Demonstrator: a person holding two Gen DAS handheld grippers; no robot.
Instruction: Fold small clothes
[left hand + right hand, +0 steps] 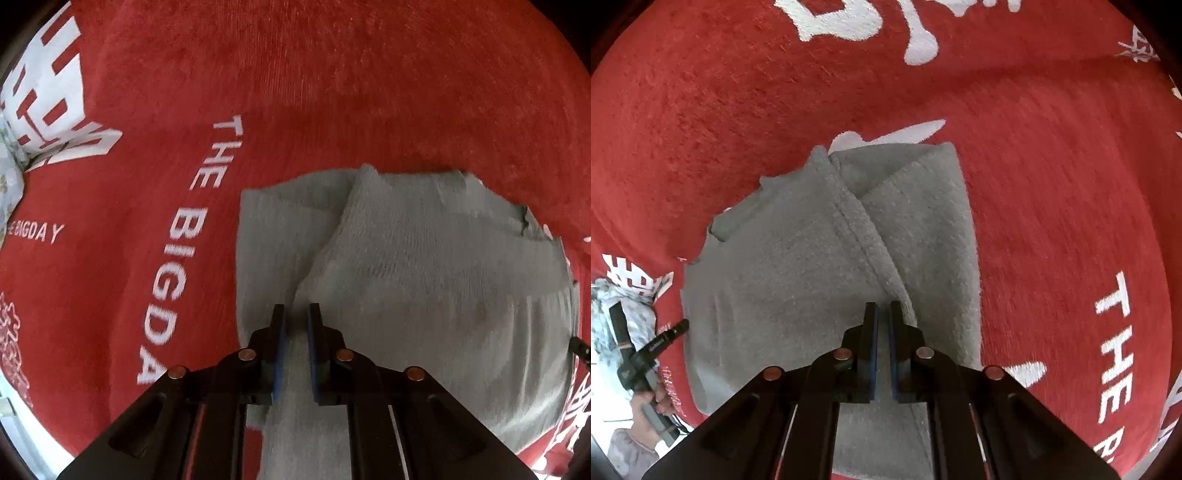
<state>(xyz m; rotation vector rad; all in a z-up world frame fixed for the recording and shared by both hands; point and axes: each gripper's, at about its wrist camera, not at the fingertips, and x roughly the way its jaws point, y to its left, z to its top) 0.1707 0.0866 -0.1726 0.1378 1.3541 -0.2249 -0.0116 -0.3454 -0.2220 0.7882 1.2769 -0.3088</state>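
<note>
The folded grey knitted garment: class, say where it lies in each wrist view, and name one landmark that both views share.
Left wrist view: the folded grey knitted garment fills the centre and lower right, reaching under the left gripper.
Right wrist view: it fills the centre and lower left, reaching under the right gripper.
Shared landmark: the red towel's white "THE BIGDAY" lettering.
</note>
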